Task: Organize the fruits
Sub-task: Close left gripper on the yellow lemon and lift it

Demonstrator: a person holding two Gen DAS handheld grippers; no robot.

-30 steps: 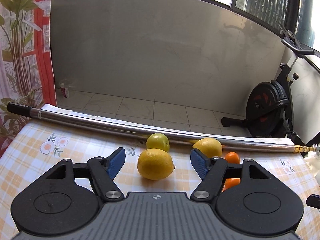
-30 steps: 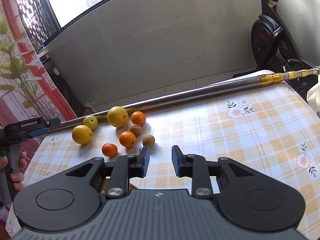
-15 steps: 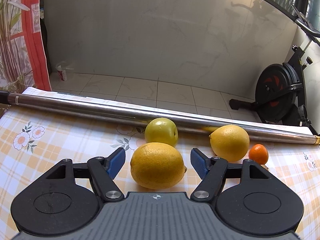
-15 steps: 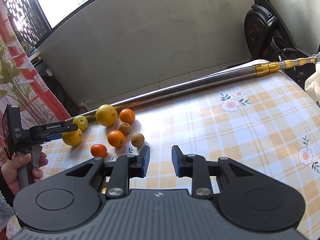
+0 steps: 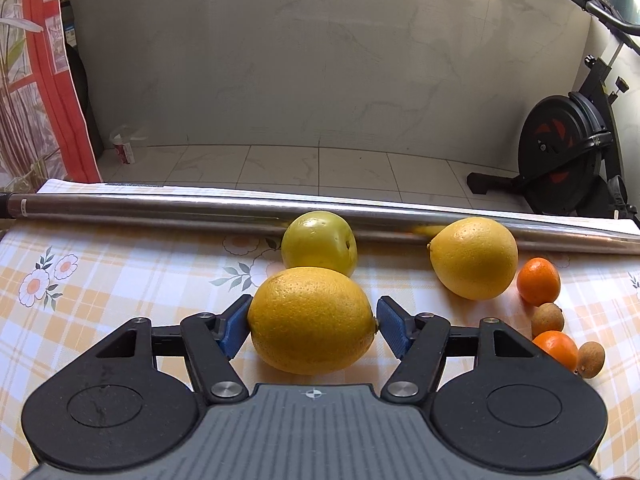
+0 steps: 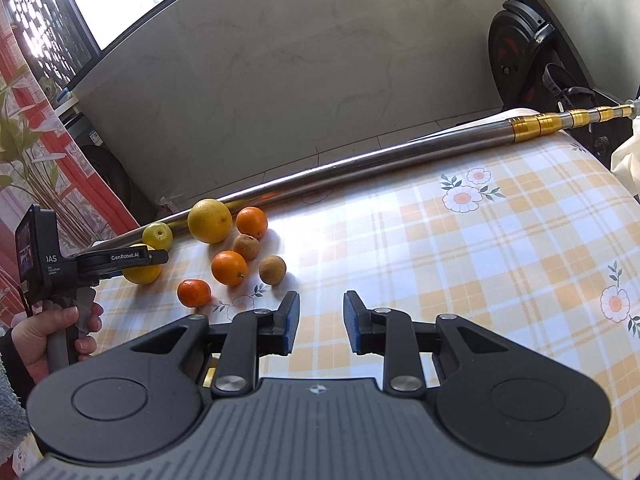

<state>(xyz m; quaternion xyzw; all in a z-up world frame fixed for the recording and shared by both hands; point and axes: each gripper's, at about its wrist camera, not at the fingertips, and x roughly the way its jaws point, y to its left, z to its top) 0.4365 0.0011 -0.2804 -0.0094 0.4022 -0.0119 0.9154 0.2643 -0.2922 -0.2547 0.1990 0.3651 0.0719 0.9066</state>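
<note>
A large lemon (image 5: 308, 308) lies on the checked tablecloth (image 5: 100, 300), and my left gripper (image 5: 313, 326) straddles it. Its jaws are closing, and both blue pads (image 5: 234, 328) touch the lemon's ends. From the right wrist view that gripper (image 6: 136, 260) sits over the same lemon (image 6: 140, 275) at the far left. Behind it are a green-yellow fruit (image 5: 319, 242) and a second lemon (image 5: 474, 258). Two mandarins (image 5: 538, 281) and two small brown fruits (image 5: 547, 319) lie to the right. My right gripper (image 6: 321, 320) hovers above bare cloth, shut, holding nothing.
A long steel pole (image 5: 160, 204) lies along the table's far edge, right behind the fruit. An exercise bike (image 5: 560, 160) stands on the floor beyond. A person's hand (image 6: 44, 340) grips the left tool's handle. A third mandarin (image 6: 194, 293) sits nearest my right gripper.
My left gripper has moved forward and down until the lemon sits between its fingers, and its jaws have narrowed onto it. The right gripper has barely shifted.
</note>
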